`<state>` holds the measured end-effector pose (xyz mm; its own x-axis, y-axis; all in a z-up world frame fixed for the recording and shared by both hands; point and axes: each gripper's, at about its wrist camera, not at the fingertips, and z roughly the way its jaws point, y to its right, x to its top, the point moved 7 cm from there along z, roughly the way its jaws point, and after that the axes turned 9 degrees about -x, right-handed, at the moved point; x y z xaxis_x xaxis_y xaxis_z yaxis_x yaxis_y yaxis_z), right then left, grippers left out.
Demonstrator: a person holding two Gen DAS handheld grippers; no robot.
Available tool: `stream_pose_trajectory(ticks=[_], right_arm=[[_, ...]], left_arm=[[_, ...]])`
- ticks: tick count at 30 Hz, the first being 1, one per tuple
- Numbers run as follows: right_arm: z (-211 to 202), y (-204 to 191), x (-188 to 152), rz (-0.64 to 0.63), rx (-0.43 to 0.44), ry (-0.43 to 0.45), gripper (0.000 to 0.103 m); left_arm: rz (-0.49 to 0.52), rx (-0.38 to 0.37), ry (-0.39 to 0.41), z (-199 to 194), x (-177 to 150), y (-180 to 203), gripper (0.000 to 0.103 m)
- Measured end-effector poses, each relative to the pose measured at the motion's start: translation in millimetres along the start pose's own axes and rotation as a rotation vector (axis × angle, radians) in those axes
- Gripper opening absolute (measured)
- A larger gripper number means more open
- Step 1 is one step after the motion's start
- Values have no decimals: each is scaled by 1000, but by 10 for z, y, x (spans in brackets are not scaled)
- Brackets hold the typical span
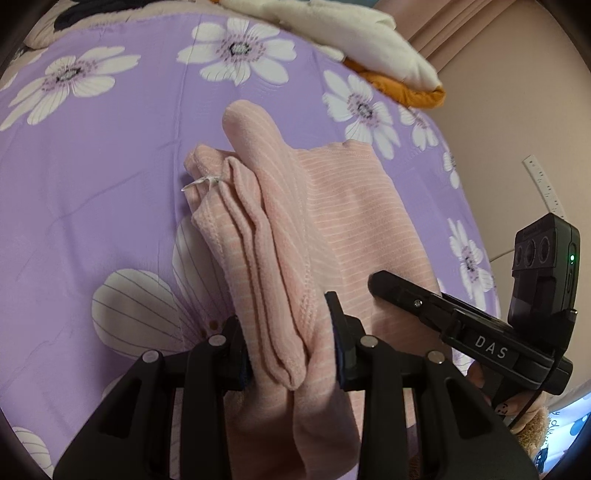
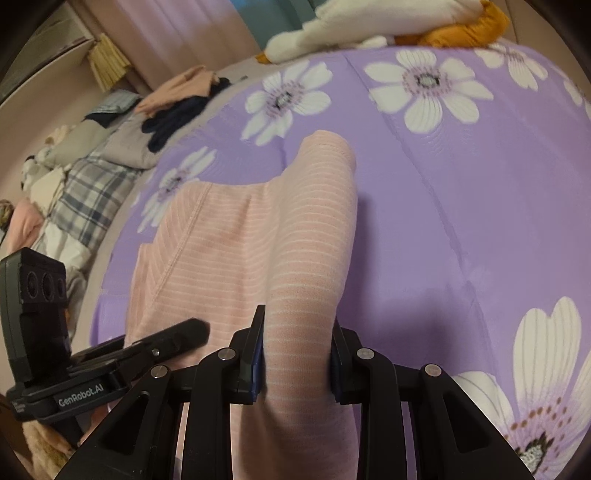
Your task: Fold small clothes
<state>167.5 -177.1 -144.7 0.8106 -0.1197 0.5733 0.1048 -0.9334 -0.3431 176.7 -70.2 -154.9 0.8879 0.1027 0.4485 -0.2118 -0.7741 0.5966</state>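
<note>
Pink striped garment (image 1: 332,206) lay on the purple floral bedsheet (image 1: 110,177), left gripper (image 1: 291,347) clamped on a bunched fold of it, right gripper (image 2: 297,354) clamped on another fold – cream and orange bedding (image 2: 369,22) beyond.

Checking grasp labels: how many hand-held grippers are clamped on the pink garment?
2: the left hand-held gripper pinches its bunched folds, the right hand-held gripper its other raised end. The pink striped garment lies between.
</note>
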Motion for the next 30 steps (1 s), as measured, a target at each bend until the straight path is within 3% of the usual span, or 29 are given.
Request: stream_pose_trajectory(ticks=[5, 8, 11, 18, 20, 22, 26, 28, 30], right_arm=[[183, 62, -82, 18, -30, -54, 30], [233, 118, -122, 44, -44, -74, 31], [231, 153, -131, 66, -42, -79, 34], [52, 179, -126, 46, -137, -45, 43], [-87, 191, -93, 47, -173, -10, 47], [-232, 198, -64, 48, -193, 33, 61], [-552, 141, -31, 28, -215, 112, 72], [-706, 103, -41, 20, -217, 152, 83], [-838, 75, -60, 19, -216, 188, 88]], left_arm=[[-12, 33, -41, 154, -74, -119, 35], [3, 47, -63, 206, -112, -150, 43], [-41, 27, -65, 198, -110, -190, 43], [-34, 78, -15, -123, -64, -119, 64], [-13, 86, 21, -270, -28, -56, 71], [26, 103, 67, -473, 8, 36, 79], [98, 130, 147, -831, 36, 208, 92], [120, 139, 177, -948, 38, 262, 103], [138, 143, 205, -1069, 18, 326, 102]])
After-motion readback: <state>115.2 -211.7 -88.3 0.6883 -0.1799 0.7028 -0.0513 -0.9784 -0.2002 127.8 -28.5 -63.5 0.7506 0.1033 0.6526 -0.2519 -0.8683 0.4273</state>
